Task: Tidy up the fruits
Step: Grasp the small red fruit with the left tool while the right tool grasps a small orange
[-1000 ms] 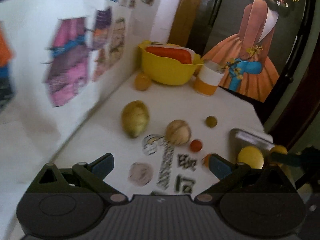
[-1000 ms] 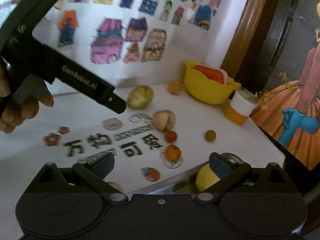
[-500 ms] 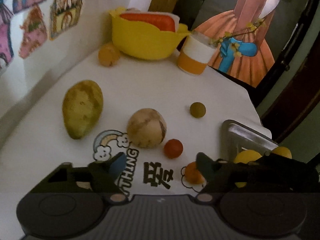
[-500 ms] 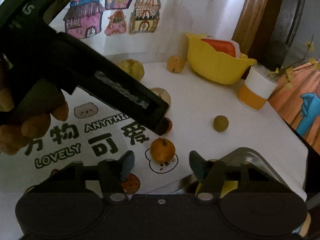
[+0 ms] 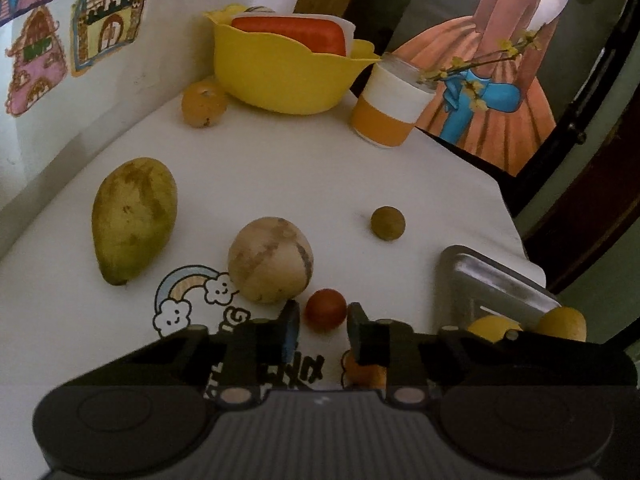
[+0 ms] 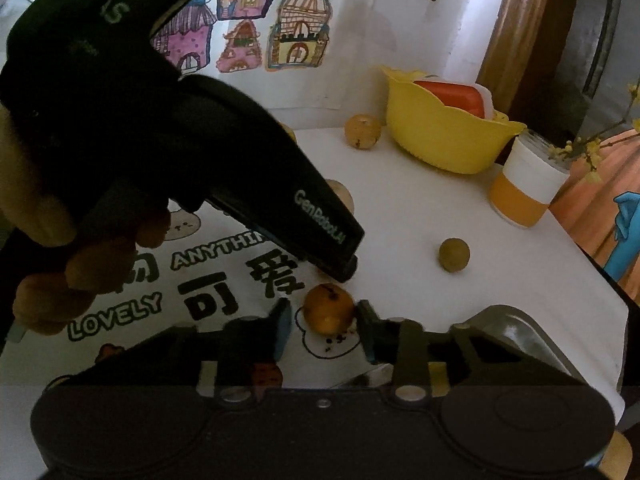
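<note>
Item, two pickups: my left gripper (image 5: 323,326) brackets the red fruit (image 5: 325,309), right gripper (image 6: 322,325) the orange fruit (image 6: 329,308), jaws apparently unclosed; I'd centre each before clenching.

- Both views are dim, with muted colours; the white table (image 5: 280,168) takes soft, diffuse light and is the brightest surface.
- The fruits throw only faint, soft shadows.
- The left claw (image 5: 323,334) and right claw (image 6: 324,330) show as near-black silhouettes.
- Fisheye bending curves the edges, and the corners go black.
- Slight softness throughout; no harsh glare.
</note>
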The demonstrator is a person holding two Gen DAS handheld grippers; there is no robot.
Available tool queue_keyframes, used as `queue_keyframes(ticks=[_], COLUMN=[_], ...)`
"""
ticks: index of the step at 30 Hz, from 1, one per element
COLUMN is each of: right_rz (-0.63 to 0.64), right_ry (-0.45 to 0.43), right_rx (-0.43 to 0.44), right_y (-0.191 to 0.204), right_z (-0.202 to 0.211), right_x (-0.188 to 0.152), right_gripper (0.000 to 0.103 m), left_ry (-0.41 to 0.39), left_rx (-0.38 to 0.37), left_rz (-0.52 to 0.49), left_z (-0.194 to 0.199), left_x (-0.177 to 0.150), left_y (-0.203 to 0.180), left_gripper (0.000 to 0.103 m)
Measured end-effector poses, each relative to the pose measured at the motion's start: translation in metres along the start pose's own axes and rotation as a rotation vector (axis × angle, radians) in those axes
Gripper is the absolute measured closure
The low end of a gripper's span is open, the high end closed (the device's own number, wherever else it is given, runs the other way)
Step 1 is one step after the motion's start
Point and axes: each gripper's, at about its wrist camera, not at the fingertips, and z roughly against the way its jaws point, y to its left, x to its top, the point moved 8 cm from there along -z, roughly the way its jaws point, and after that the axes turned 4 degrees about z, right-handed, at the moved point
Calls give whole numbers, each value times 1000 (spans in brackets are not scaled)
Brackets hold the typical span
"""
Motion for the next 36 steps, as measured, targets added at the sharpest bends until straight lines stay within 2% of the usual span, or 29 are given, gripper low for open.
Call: queue_keyframes(ticks=[9, 17, 24, 30, 36], right_rz=[21, 8, -2, -13, -66], right_ry=[-23, -62, -82, -100, -86], right_rx=[-11, -37, -73, -118, -164], right_y=[9, 19, 25, 21, 8], right_z=[12, 42, 73, 104, 129], right_x=[-3, -3, -6, -15, -41], right_gripper=[74, 74, 74, 74, 74], left_ry=[-10, -62, -61, -73, -52], left_rx=[4, 32, 21, -4, -46], left_rz=[4, -38, -32, -68, -106], left_z=[12, 49, 74, 94, 99], left_x=[-7, -22, -41, -56, -76], left_y=[7, 10, 7, -13, -41], left_gripper=[83, 84, 84, 84, 84])
